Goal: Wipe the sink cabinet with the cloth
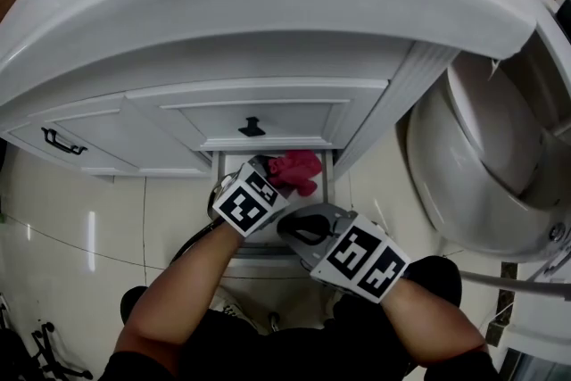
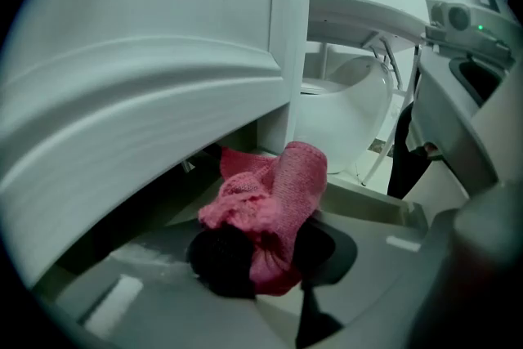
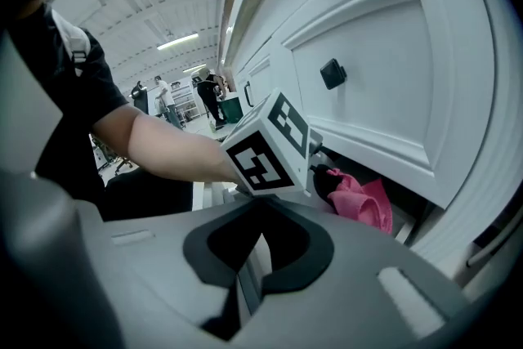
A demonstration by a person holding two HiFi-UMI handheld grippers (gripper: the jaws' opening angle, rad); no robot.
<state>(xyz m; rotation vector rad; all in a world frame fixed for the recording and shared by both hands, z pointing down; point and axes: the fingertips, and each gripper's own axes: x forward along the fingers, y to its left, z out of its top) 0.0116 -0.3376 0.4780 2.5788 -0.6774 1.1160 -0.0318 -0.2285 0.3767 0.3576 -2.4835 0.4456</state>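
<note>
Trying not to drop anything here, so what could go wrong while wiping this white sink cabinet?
1. The crumpled pink knitted cloth is bunched in the left gripper; dragging it under the white sink cabinet at its lower edge may snag it or pull it free.
2. The right gripper, shut and empty, sits close beside; they may knock together.

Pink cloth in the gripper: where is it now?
Head view, centre: the left gripper holds the cloth at the base of the cabinet, just below the black knob.
</note>
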